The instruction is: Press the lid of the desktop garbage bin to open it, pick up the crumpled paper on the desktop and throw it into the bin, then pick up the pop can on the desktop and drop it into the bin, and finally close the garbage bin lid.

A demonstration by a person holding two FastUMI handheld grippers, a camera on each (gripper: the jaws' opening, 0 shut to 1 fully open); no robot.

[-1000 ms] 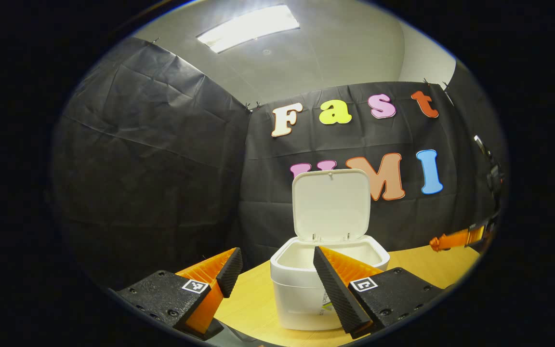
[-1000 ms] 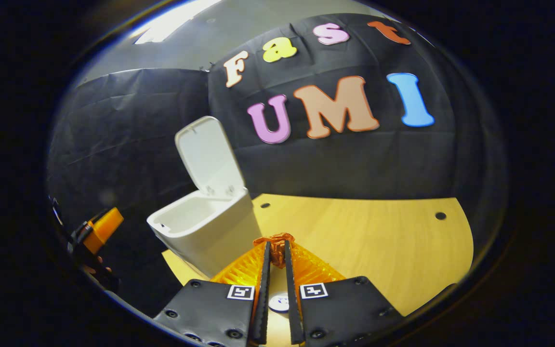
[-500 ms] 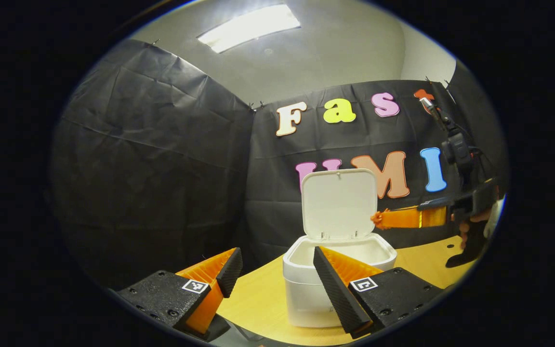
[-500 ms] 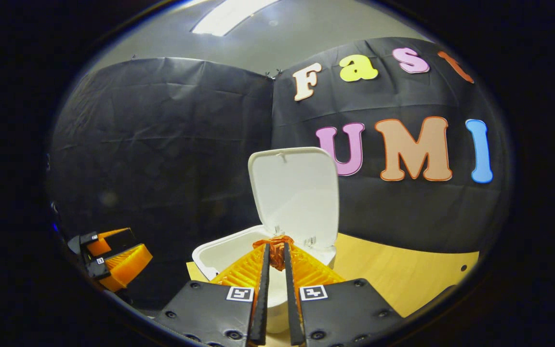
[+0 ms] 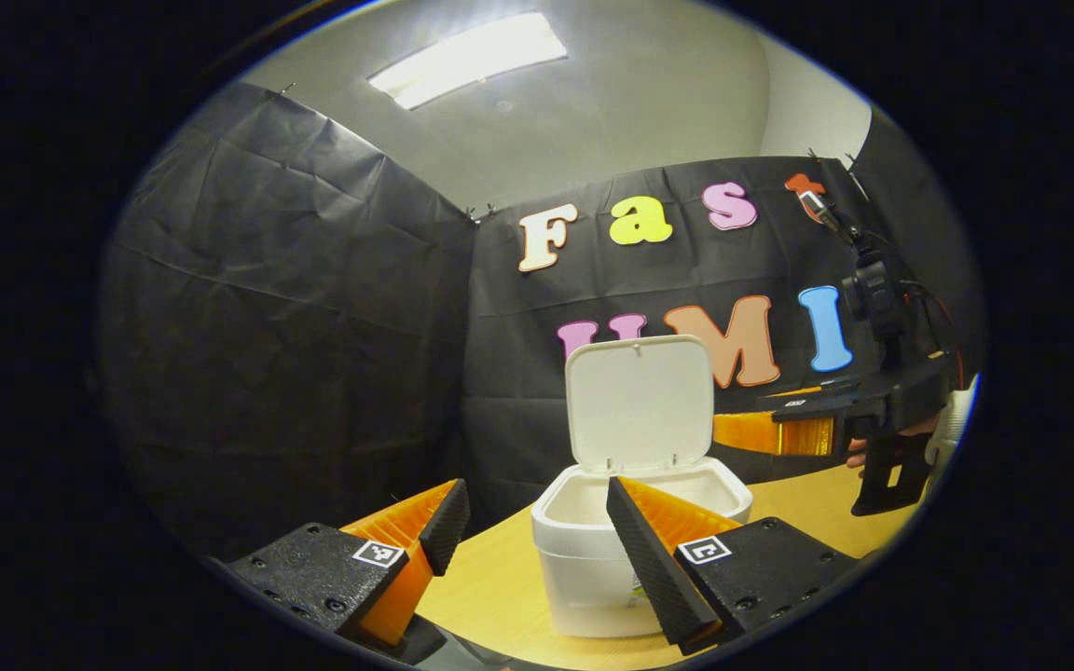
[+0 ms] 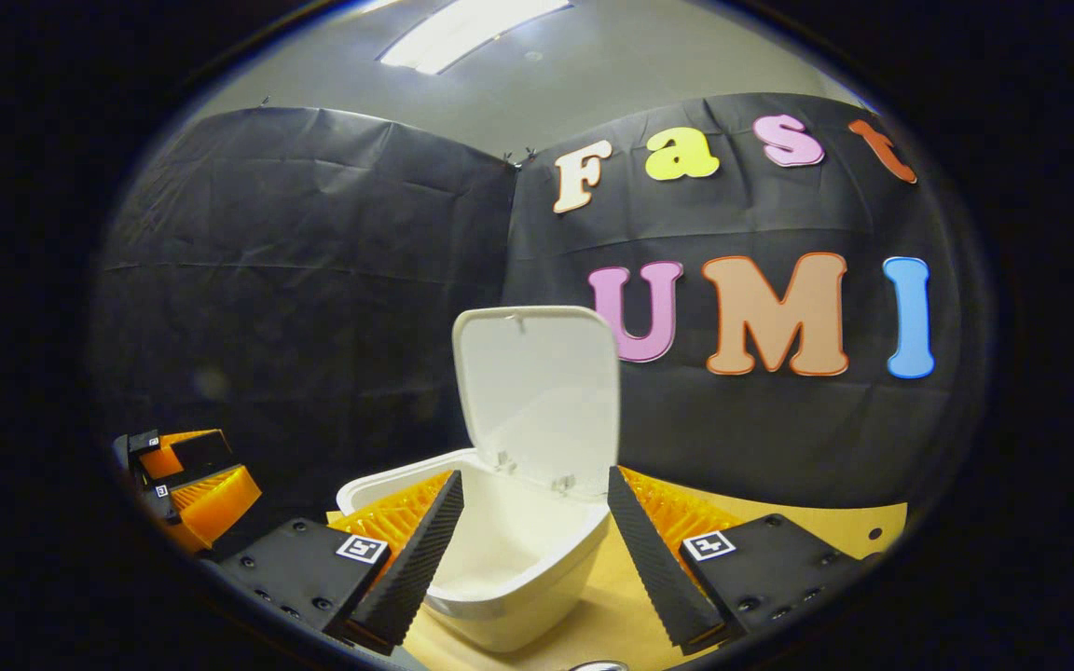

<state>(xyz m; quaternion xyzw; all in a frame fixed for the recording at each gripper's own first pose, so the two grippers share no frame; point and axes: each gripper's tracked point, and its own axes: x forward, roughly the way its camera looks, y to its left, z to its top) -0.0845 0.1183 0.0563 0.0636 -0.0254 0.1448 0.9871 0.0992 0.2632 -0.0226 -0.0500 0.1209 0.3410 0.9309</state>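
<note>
Since before: right gripper [image 6: 532, 517] has sprung wide open over the bin [image 6: 500, 596] — the orange scrap it pinched is gone from its fingers.
Right now: empty, mouth just below and ahead.
Left gripper [image 5: 532, 531]: wide open, empty, bin just ahead.
Lid [image 5: 640, 401]: upright, behind the opening.
Can: not located — right seems nearer.

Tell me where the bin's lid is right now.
The lid stands upright, hinged open at the back of the white bin on the wooden table, against the black cloth wall; in the right gripper view it rises directly ahead.
</note>
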